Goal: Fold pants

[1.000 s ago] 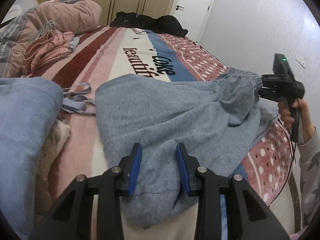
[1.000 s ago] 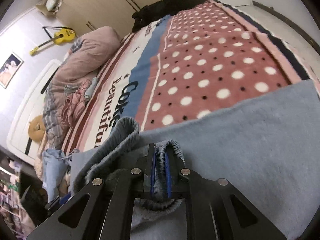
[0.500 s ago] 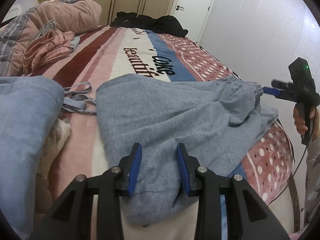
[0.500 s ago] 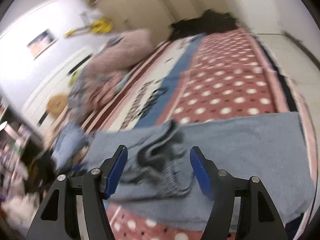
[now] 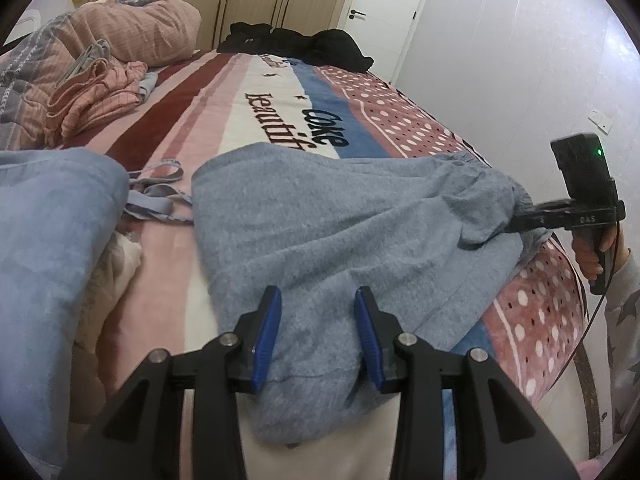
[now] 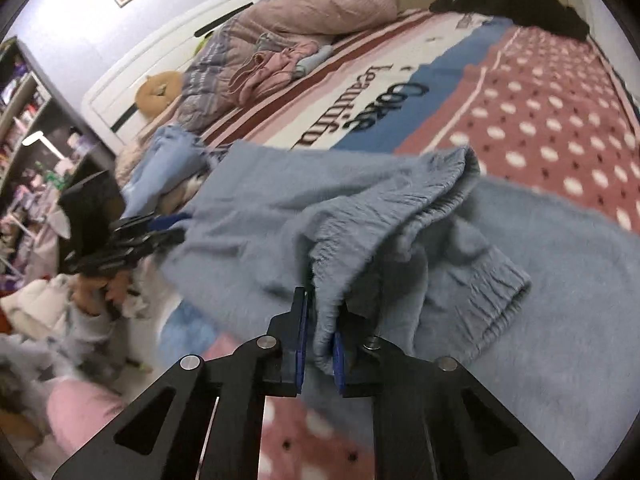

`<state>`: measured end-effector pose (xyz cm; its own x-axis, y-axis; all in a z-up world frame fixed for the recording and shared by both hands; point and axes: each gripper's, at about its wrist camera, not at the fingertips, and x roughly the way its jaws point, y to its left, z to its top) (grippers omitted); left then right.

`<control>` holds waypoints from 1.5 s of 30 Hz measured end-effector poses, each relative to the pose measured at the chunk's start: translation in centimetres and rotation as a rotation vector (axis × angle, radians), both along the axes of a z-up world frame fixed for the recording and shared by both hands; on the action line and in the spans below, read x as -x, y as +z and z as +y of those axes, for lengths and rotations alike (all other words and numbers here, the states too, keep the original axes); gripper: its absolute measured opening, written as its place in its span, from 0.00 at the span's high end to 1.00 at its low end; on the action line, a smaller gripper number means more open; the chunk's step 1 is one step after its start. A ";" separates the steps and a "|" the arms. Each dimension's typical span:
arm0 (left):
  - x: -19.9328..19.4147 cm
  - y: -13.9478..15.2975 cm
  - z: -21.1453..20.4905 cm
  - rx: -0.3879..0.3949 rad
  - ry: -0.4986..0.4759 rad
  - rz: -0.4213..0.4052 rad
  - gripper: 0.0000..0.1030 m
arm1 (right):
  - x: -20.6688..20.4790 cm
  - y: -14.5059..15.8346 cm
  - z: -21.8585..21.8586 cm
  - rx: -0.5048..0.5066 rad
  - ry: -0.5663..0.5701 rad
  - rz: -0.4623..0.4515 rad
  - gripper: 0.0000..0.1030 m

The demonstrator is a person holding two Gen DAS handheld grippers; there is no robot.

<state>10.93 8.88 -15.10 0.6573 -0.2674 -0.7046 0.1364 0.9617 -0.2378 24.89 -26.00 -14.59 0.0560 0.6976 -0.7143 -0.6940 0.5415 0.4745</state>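
Note:
Grey-blue pants (image 5: pixel 320 220) lie spread across the near part of the bed, one leg end hanging over the front edge. My left gripper (image 5: pixel 318 332) is open, its blue pads either side of that leg end, just above the fabric. My right gripper (image 6: pixel 318 340) is shut on the pants' elastic waistband (image 6: pixel 380 216) and lifts it slightly. The right gripper also shows in the left wrist view (image 5: pixel 520 216) at the pants' right end. The left gripper shows in the right wrist view (image 6: pixel 160 228), blurred.
The striped and dotted bedspread (image 5: pixel 280 92) covers the bed. A light blue garment pile (image 5: pixel 48 220) lies at the left. Pink clothes (image 5: pixel 92 92) and a quilt (image 5: pixel 132 32) sit at the back left, black clothes (image 5: pixel 296 44) at the far end. The wall (image 5: pixel 520 60) is at the right.
My right gripper let go of the waistband, swung open off the bed's right side, then came back and shut on the waistband again. The left gripper stayed open over the leg end.

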 end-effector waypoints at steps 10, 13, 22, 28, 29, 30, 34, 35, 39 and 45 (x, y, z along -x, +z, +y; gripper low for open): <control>1.3 -0.6 0.0 -0.048 -0.013 0.005 0.64 | 2.0 -0.7 -3.7 0.012 -0.127 0.052 0.91; 1.5 0.1 0.1 -0.043 -0.001 0.003 0.64 | 3.0 -0.1 -5.7 -0.017 -0.239 0.069 0.56; 2.2 3.4 -0.6 0.017 -0.002 -0.093 0.48 | 5.7 -2.5 -14.8 -0.225 -0.662 0.249 0.33; 2.3 4.1 -1.1 0.019 0.011 -0.100 0.48 | 1.9 -3.8 -16.0 -0.309 -0.900 0.223 0.33; 2.3 4.1 -0.9 0.021 0.019 -0.101 0.48 | 1.0 -3.9 -15.6 -0.314 -0.929 0.212 0.33; 2.4 4.2 -0.8 0.024 0.026 -0.101 0.48 | 0.5 -4.0 -15.3 -0.314 -0.953 0.207 0.34; 2.8 4.2 0.2 0.032 0.052 -0.102 0.48 | -1.5 -4.0 -13.8 -0.268 -1.045 0.184 0.68; 2.9 4.3 0.4 0.033 0.056 -0.104 0.48 | -2.0 -3.8 -13.4 -0.250 -1.051 0.170 0.86; 3.4 4.5 1.3 0.044 0.071 -0.119 0.48 | -2.4 0.1 -10.5 -0.249 -1.008 0.024 0.96; 4.0 4.9 2.2 0.068 0.082 -0.140 0.48 | -0.4 7.7 1.4 -0.246 -0.645 -0.232 0.96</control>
<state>6.98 11.11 -10.24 0.7691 -0.2528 -0.5870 0.0943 0.9533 -0.2870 25.28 -24.61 -6.85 0.6412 0.6134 -0.4610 -0.3701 0.7735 0.5145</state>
